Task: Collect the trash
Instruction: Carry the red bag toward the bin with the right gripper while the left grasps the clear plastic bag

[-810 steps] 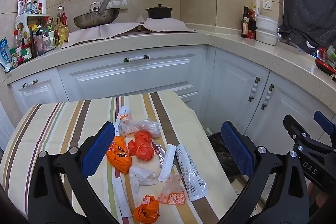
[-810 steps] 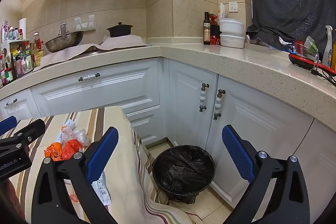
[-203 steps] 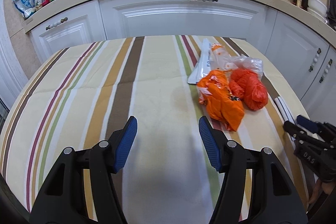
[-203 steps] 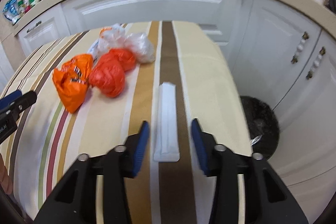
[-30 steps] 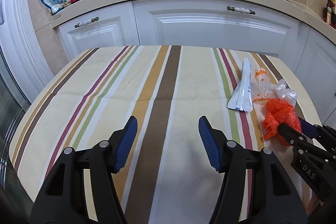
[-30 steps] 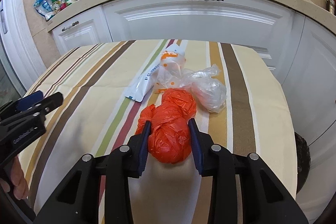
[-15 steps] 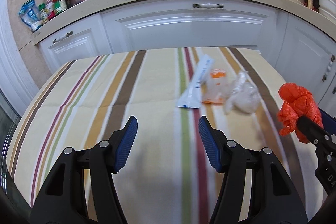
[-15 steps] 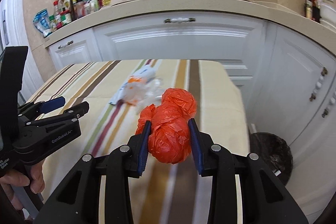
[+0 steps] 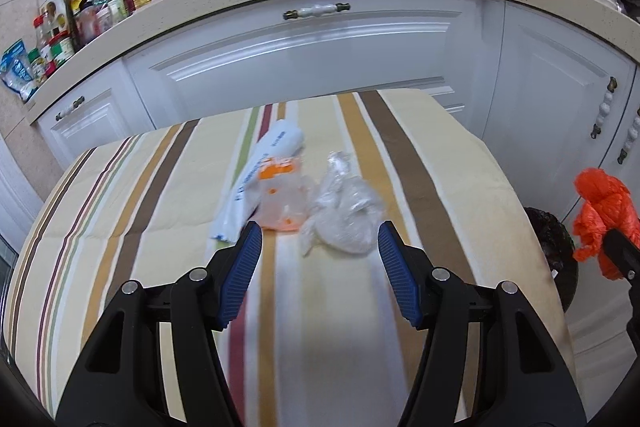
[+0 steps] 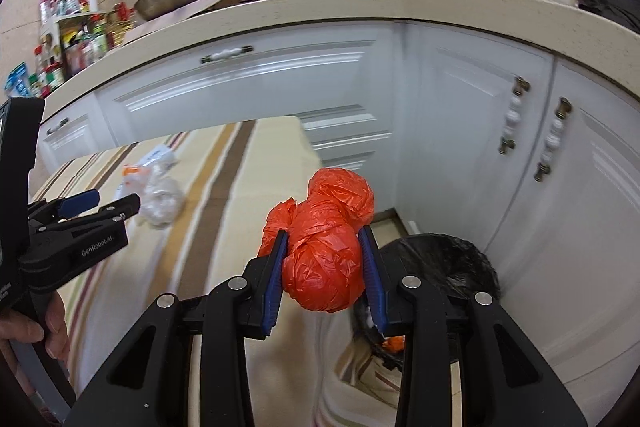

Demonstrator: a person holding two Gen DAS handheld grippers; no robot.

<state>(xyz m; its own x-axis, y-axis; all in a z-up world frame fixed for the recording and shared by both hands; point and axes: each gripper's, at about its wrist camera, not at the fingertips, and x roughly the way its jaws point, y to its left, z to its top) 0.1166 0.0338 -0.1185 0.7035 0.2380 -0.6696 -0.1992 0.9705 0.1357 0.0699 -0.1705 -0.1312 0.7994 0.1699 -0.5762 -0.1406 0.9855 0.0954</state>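
Orange bag [image 10: 326, 247] clamped in right gripper [image 10: 324, 273], bin [image 10: 440, 259] beyond.

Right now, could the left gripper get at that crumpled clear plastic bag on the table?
Probably yes. The left gripper is open and empty, and the clear plastic bag lies just ahead of its fingertips on the striped tablecloth, nothing between them.

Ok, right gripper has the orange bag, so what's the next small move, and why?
Probably carry the right gripper a little further right and forward until the orange bag hangs over the bin, then open. The bag is clamped between the pads but sits above the table edge, with the bin's mouth mostly to its right. Releasing now might drop it on the rim or the floor.
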